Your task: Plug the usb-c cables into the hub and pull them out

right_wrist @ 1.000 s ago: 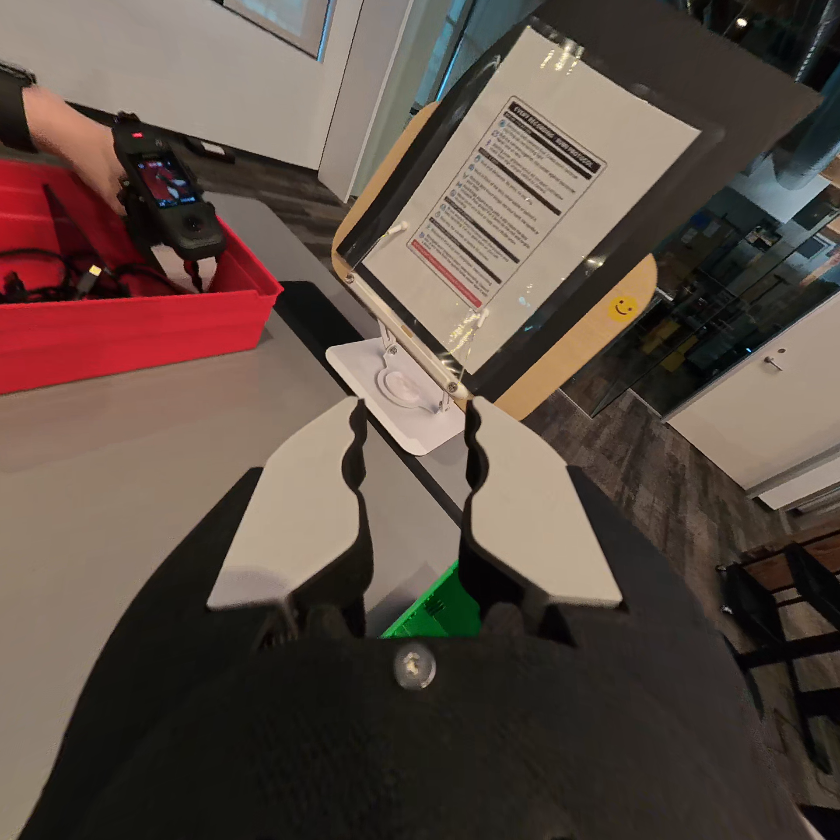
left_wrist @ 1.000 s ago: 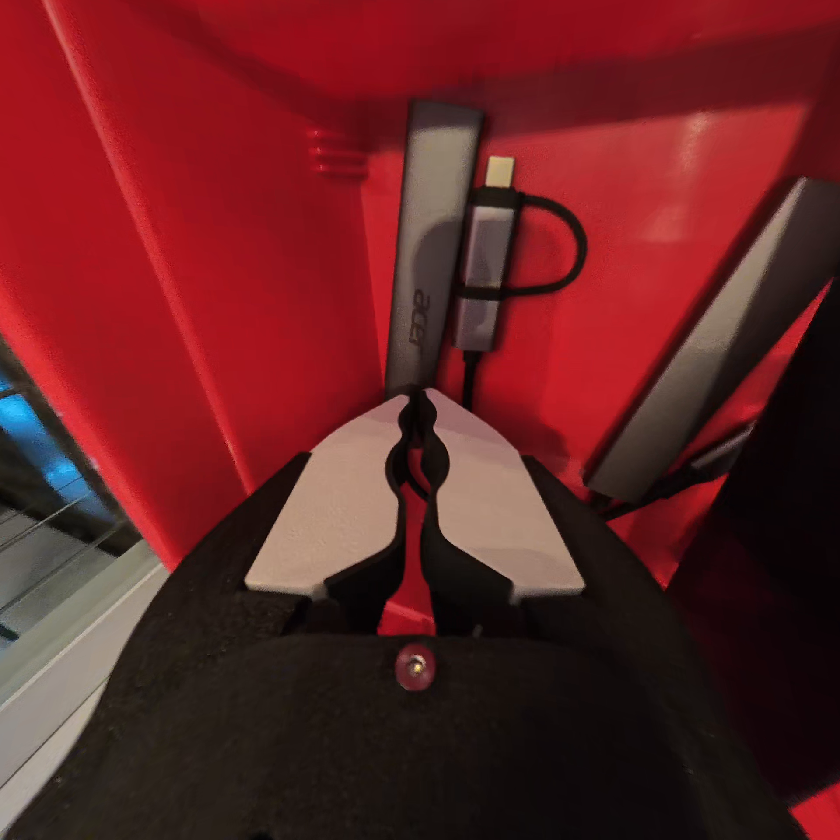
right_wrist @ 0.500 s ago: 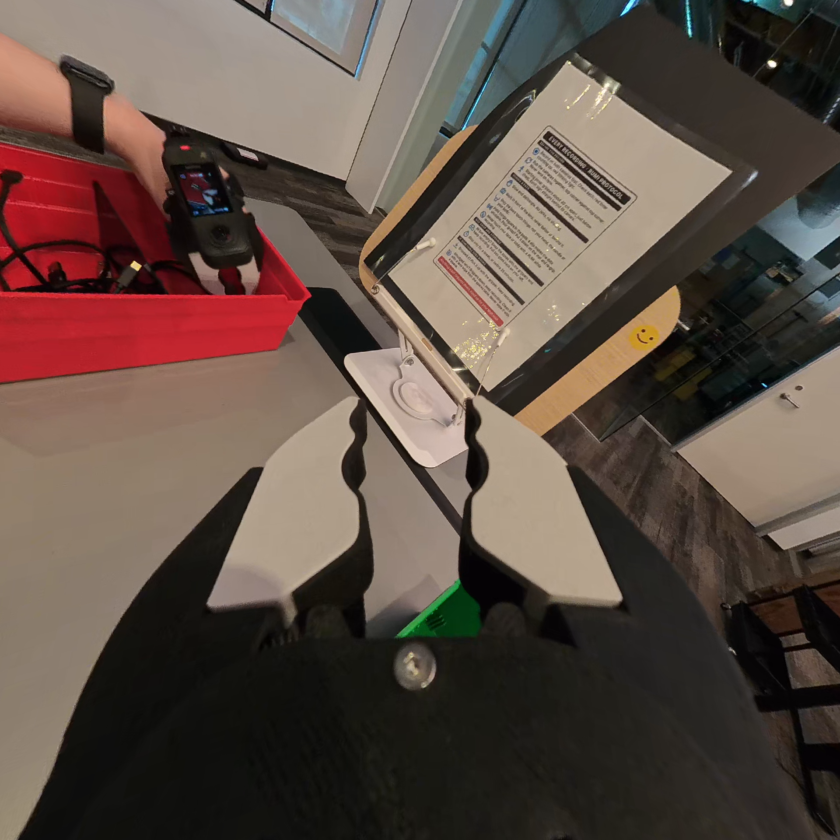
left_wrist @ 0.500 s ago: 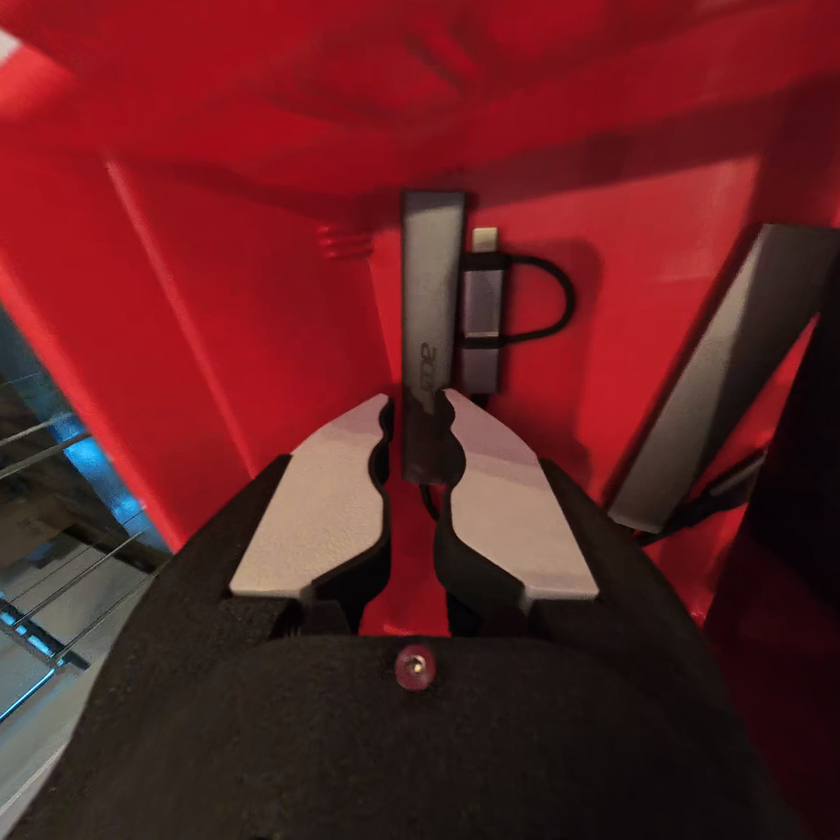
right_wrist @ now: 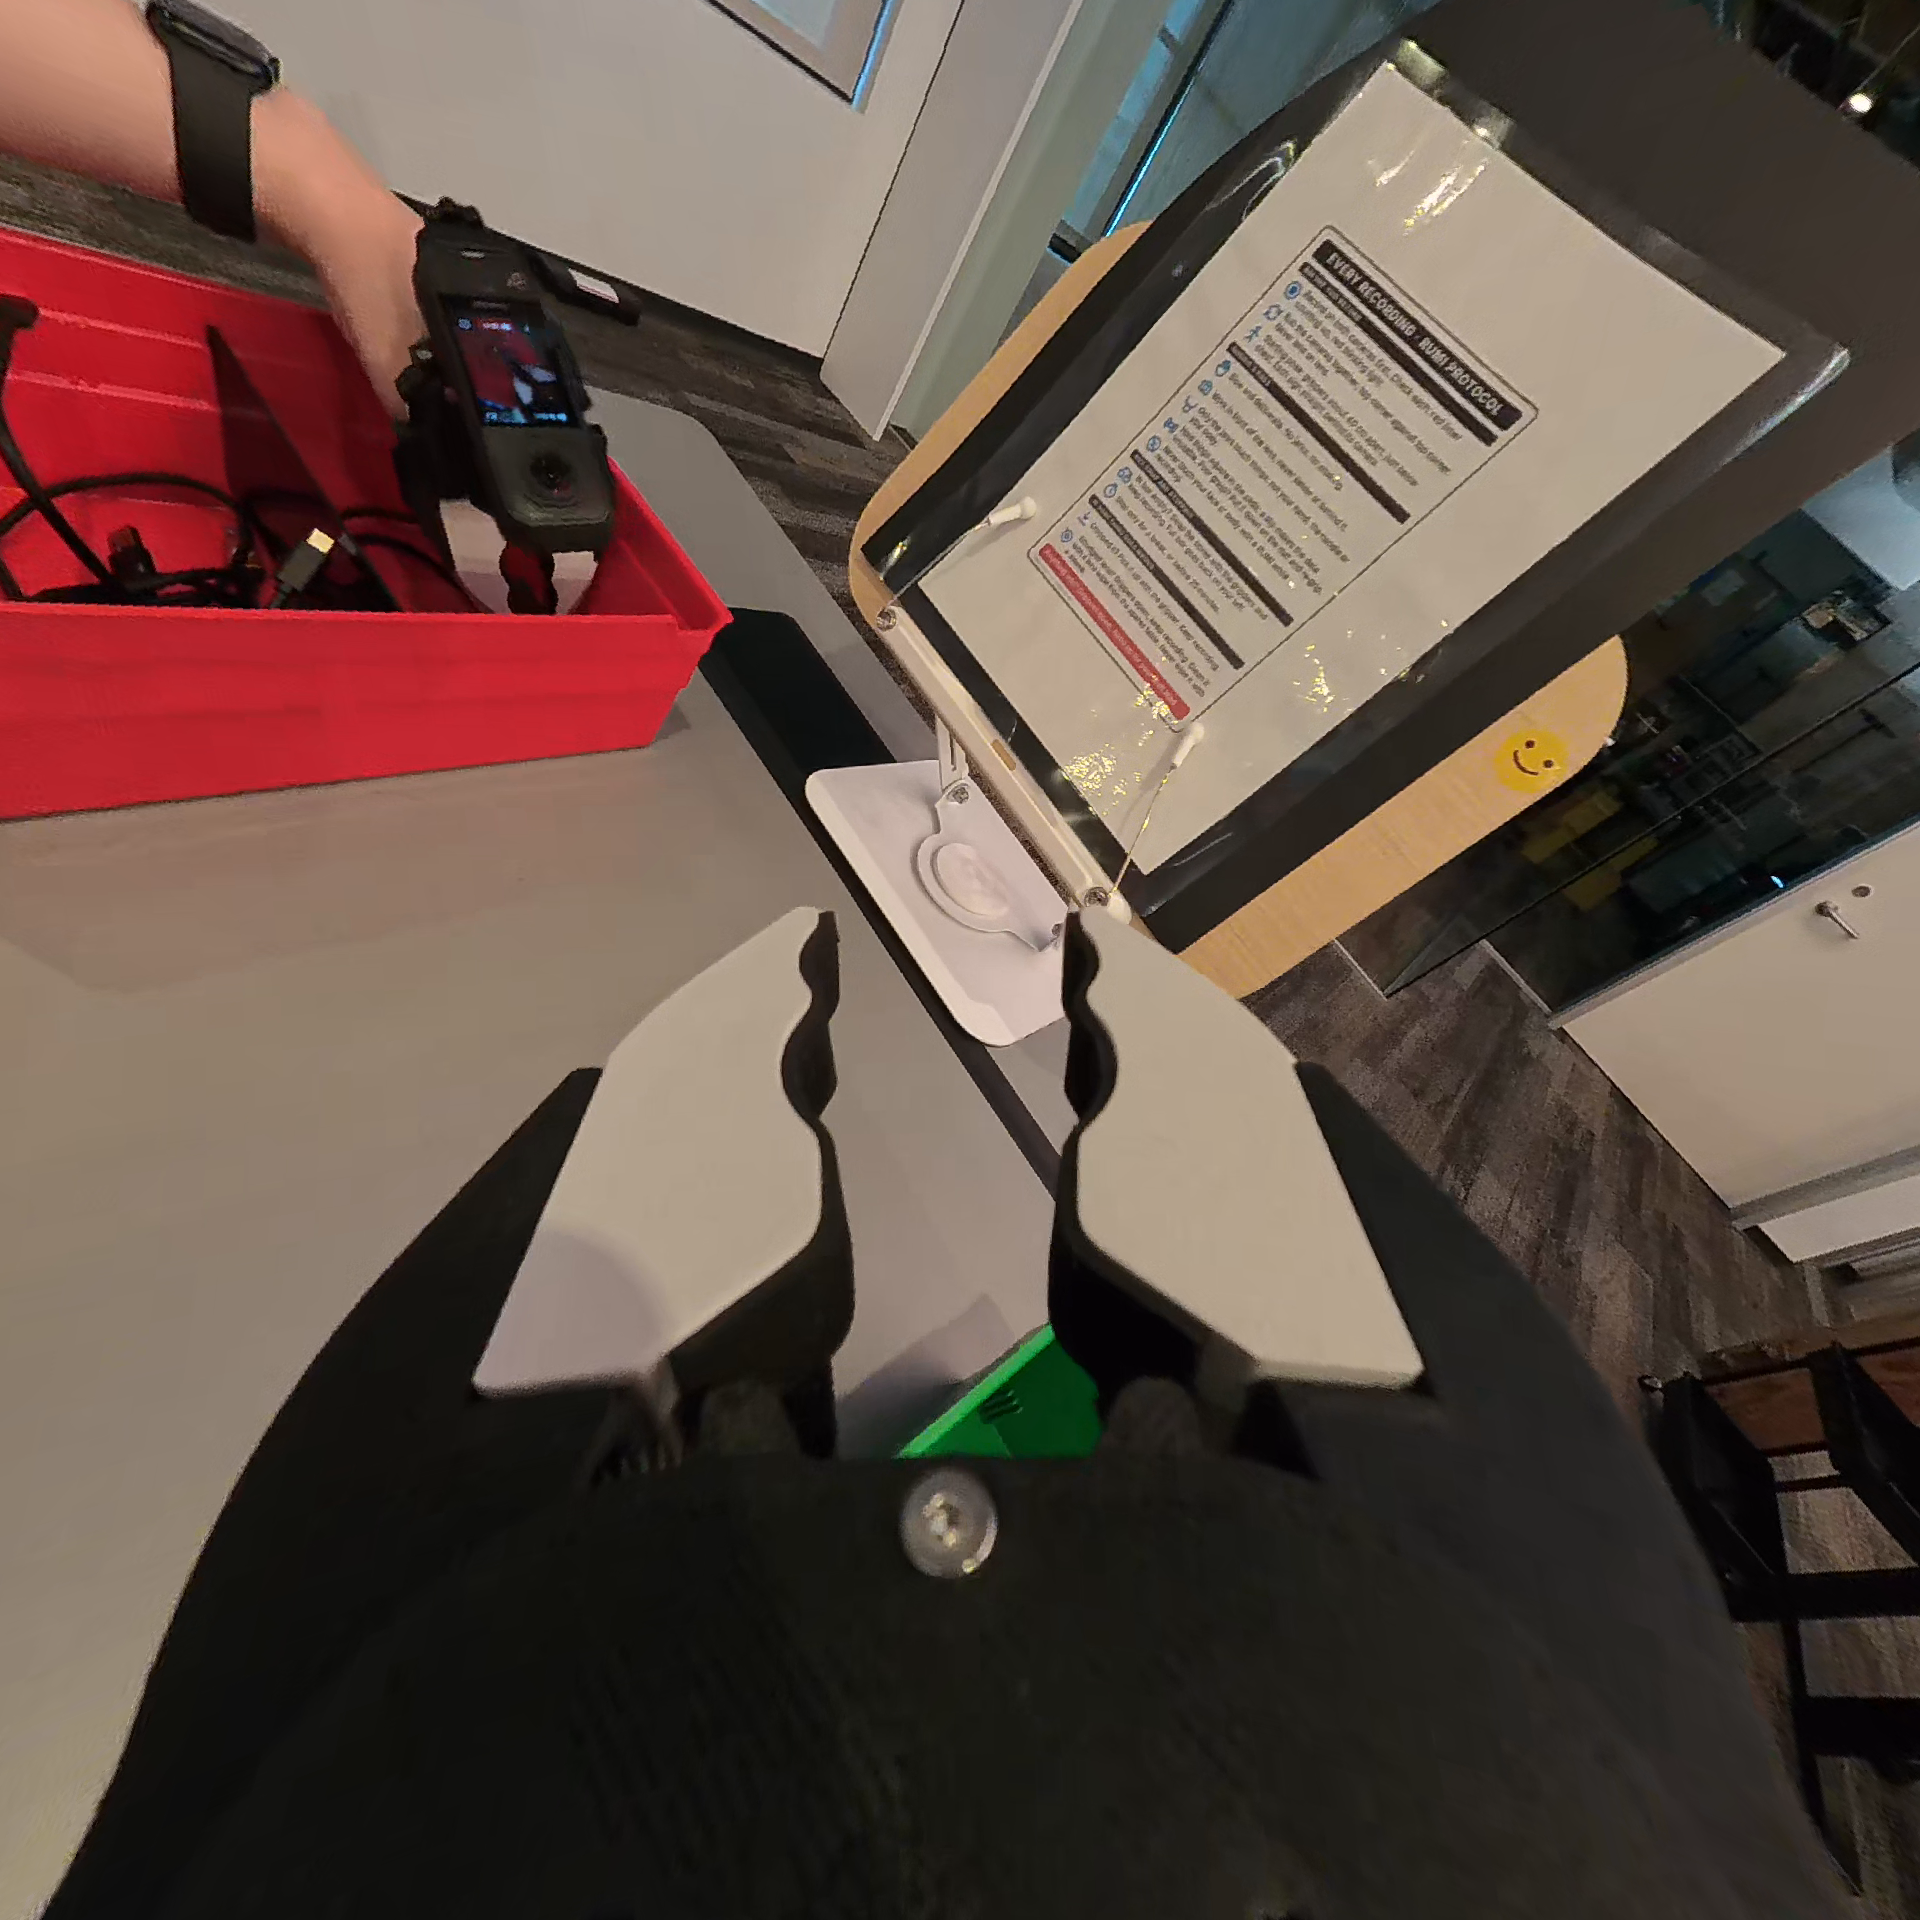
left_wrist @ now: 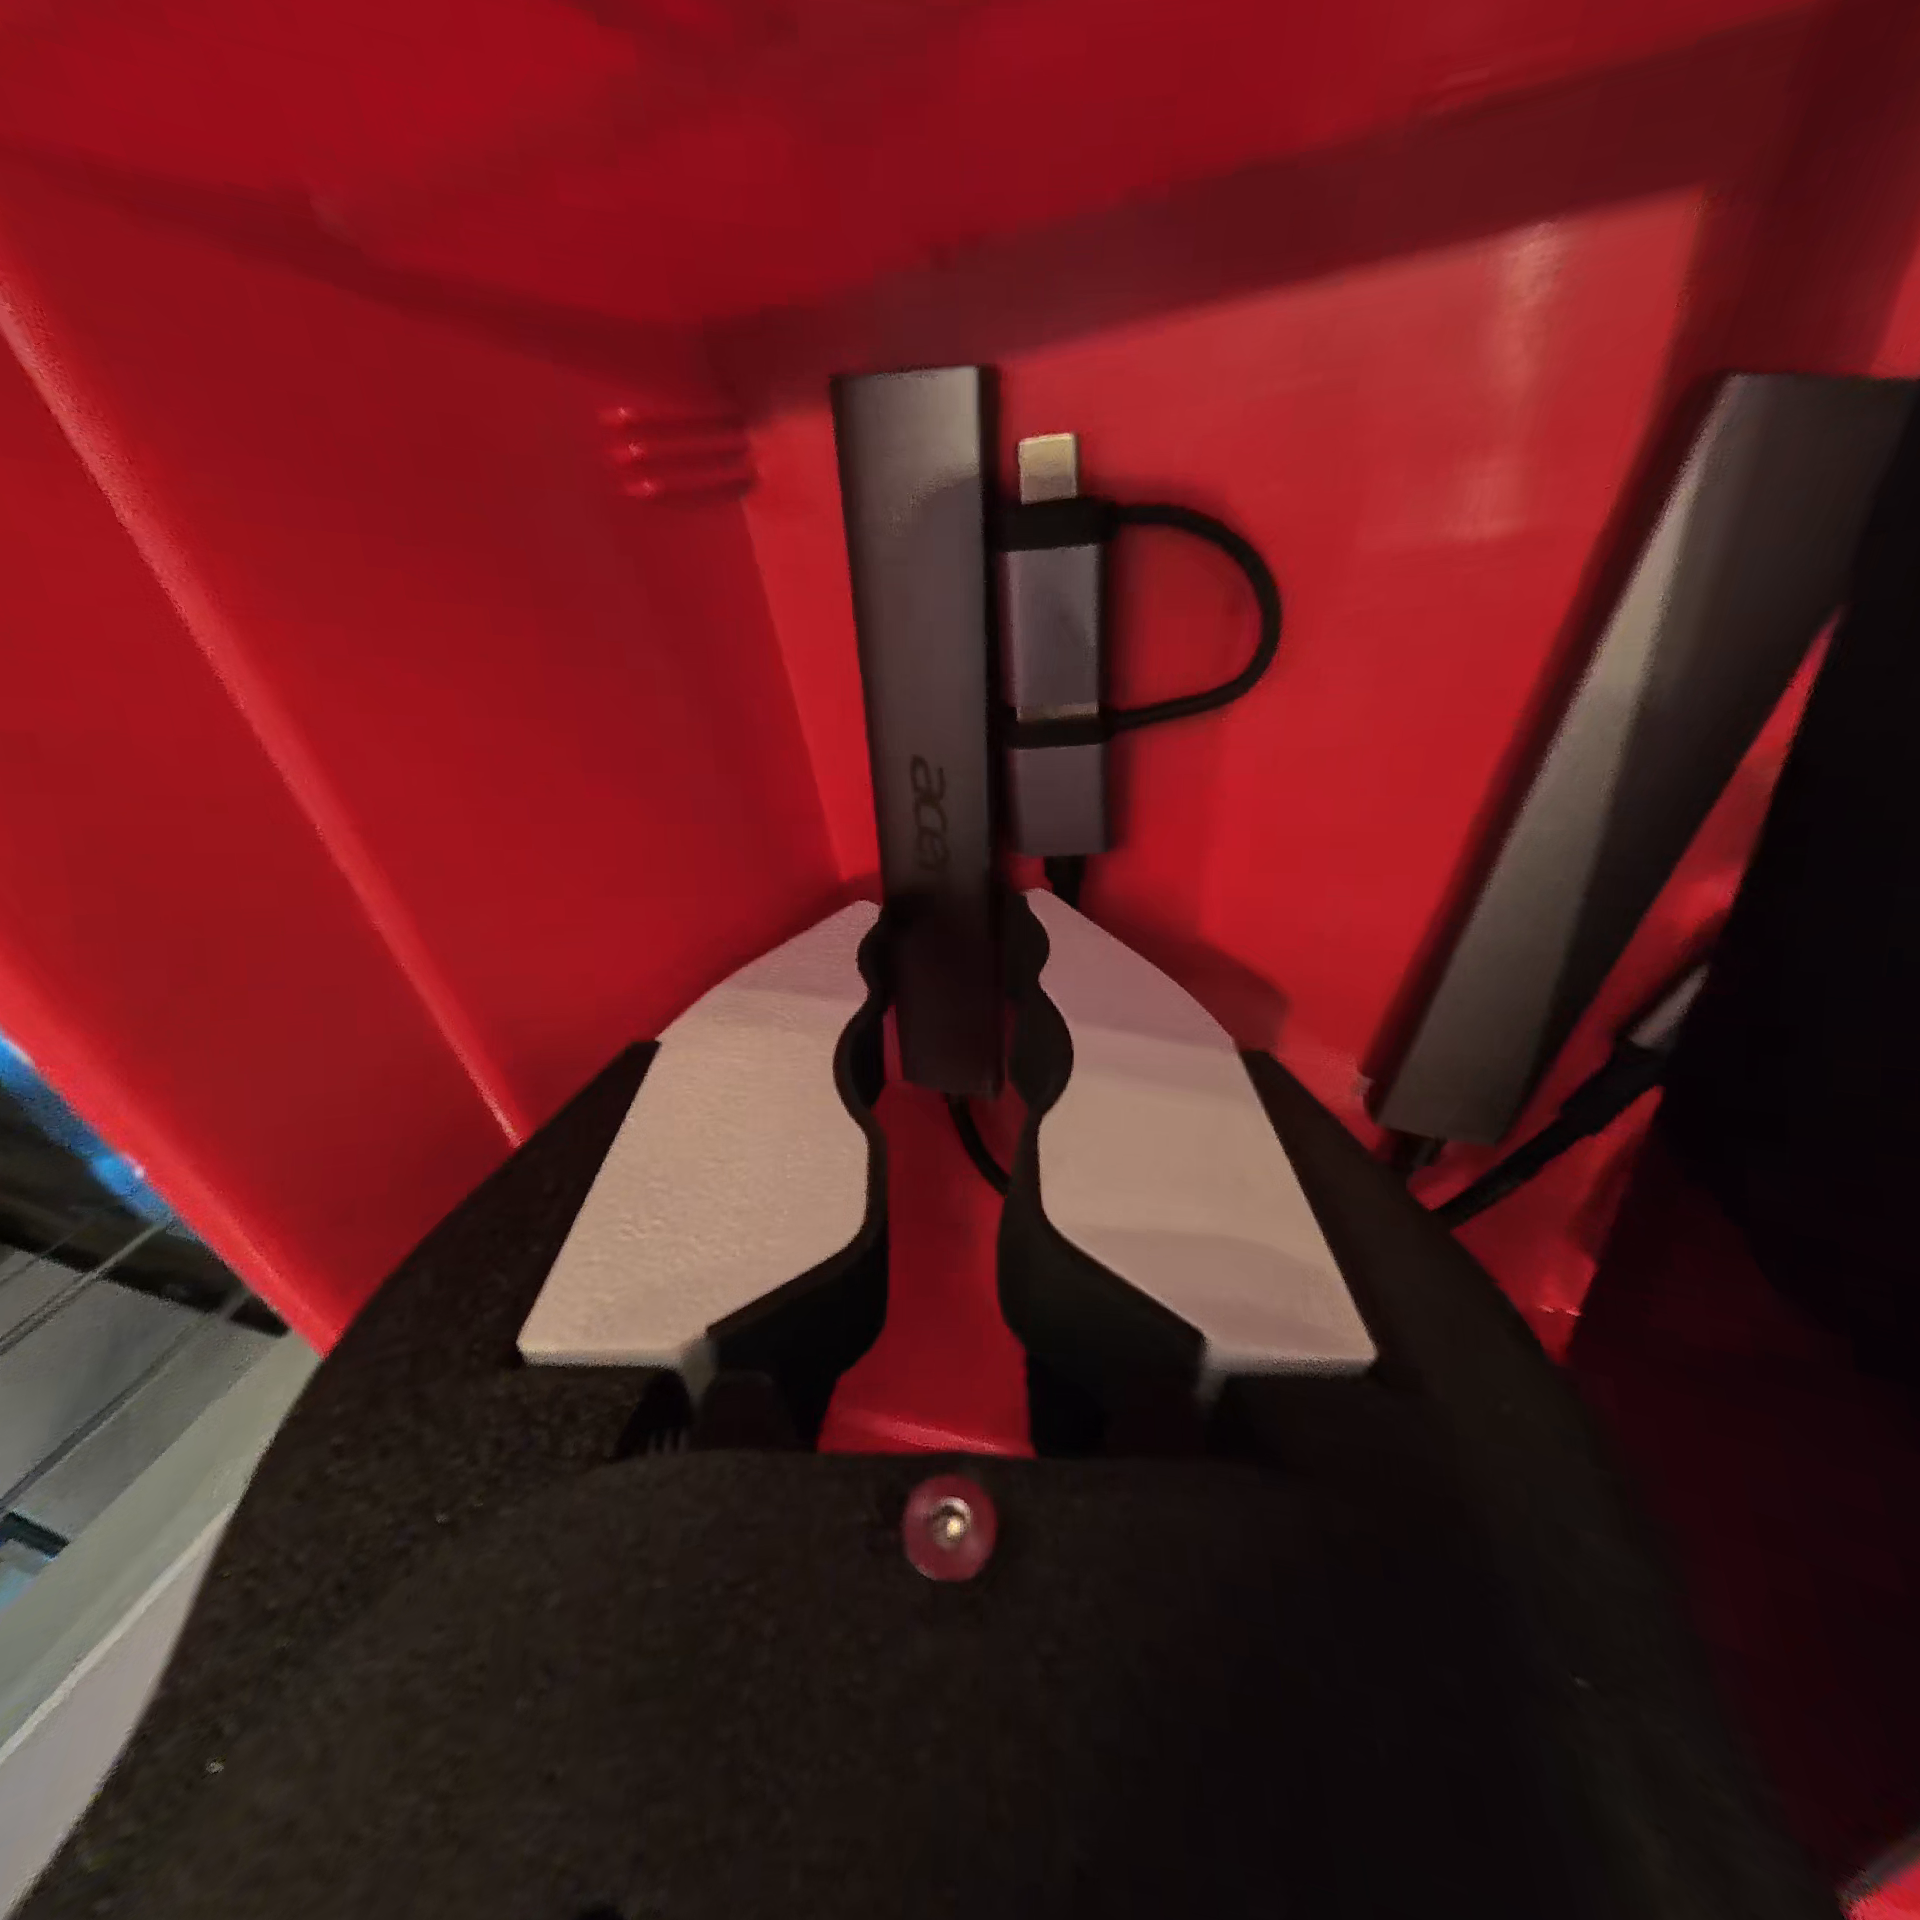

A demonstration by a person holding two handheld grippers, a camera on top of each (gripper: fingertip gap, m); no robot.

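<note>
While in left gripper [left_wrist: 951,920], lettered hub [left_wrist: 920,623]

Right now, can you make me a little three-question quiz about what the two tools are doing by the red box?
1. True or false: the left tool is closed around the near end of a grey hub.
2. What is the right tool doing? A) gripping a cable B) open and empty above the grey table C) inside the red bin
3. Fill in: a second grey hub lies in the bin to the ____ of the gripped one in the left wrist view.

Key: 1 true; 2 B; 3 right.
</note>
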